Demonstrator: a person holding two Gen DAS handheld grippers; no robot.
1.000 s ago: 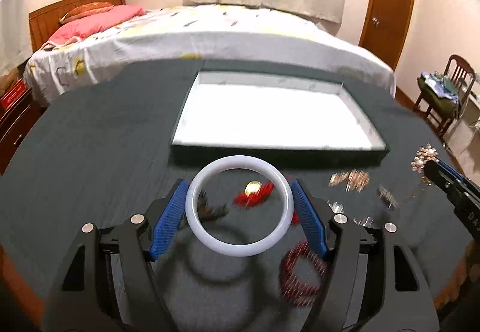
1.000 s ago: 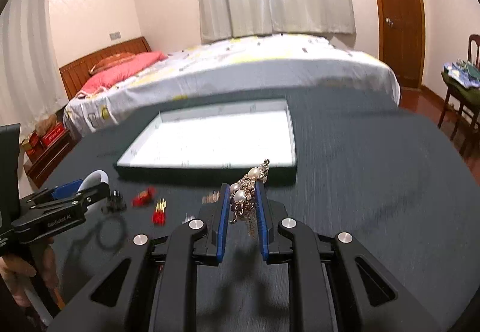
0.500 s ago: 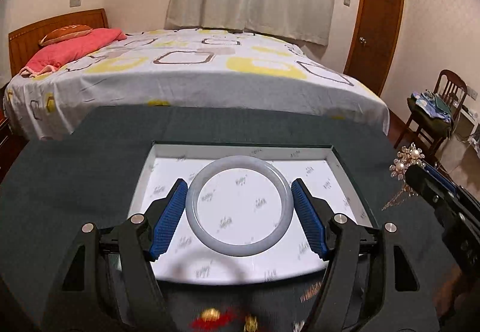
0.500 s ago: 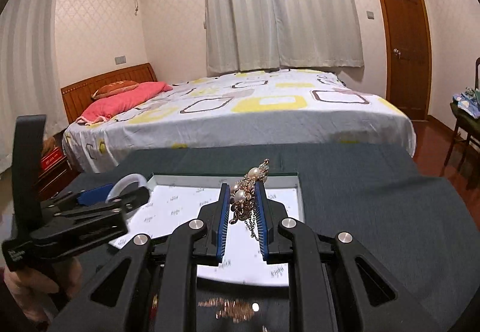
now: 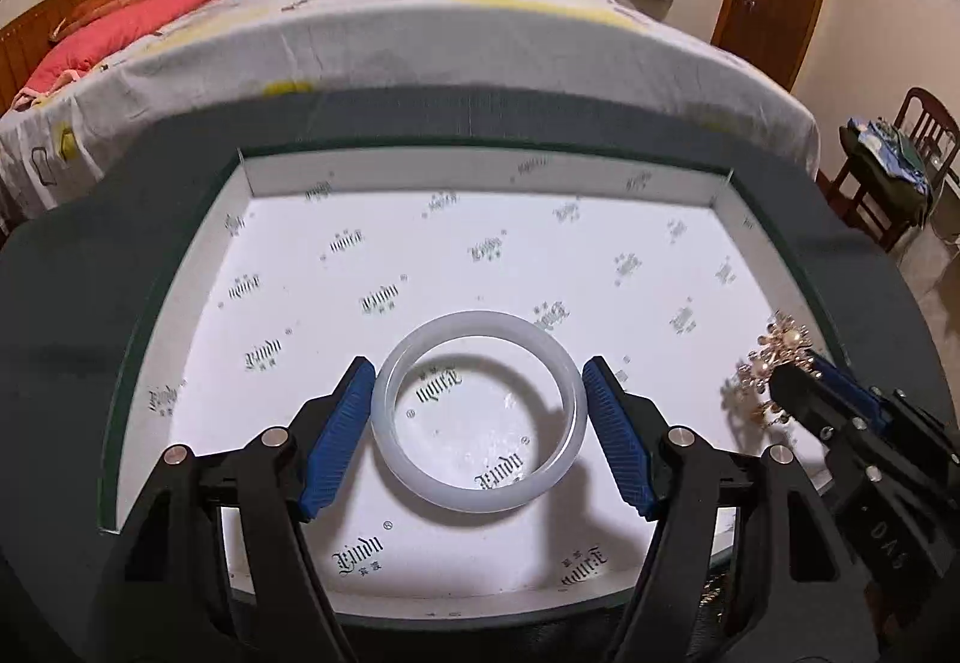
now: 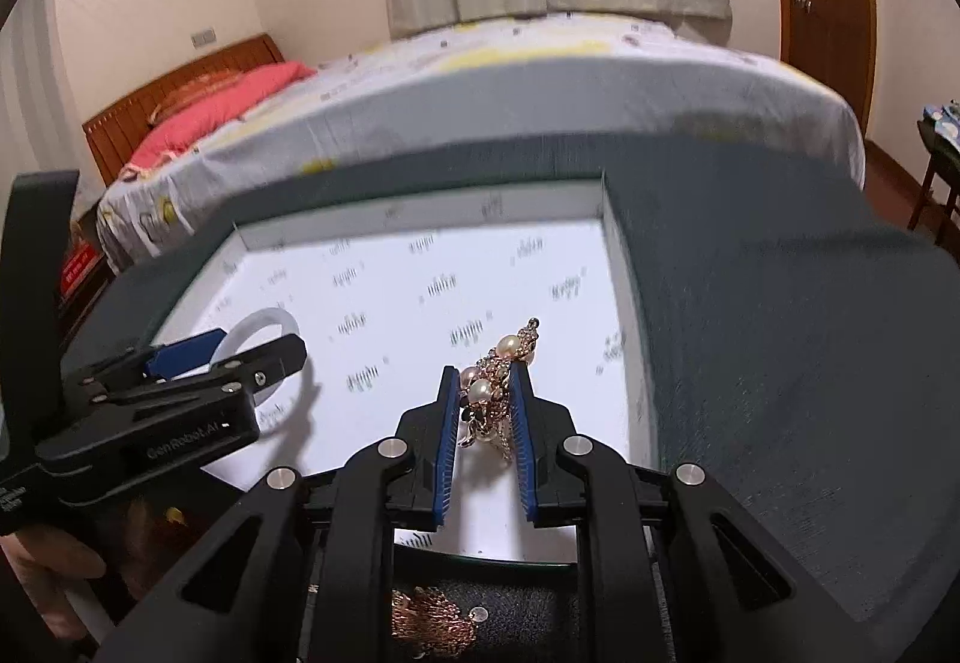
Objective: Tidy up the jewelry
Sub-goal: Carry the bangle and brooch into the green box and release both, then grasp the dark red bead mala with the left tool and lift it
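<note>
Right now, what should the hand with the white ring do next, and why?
Probably lower a little and open the left gripper. Its pads grip the bangle over the white tray, with bare floor beneath it. The right gripper, holding the pearl brooch, is off to the side.

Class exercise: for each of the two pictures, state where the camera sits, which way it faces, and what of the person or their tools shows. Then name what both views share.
Left wrist: on the left hand-held gripper, facing forward and down into the tray; its fingers flank the bangle; the right hand-held gripper enters at right.
Right wrist: on the right hand-held gripper, facing the tray; its fingers pinch the brooch; the left hand-held gripper and a hand show at left.
Shared: tray, bangle, brooch, bed.
</note>
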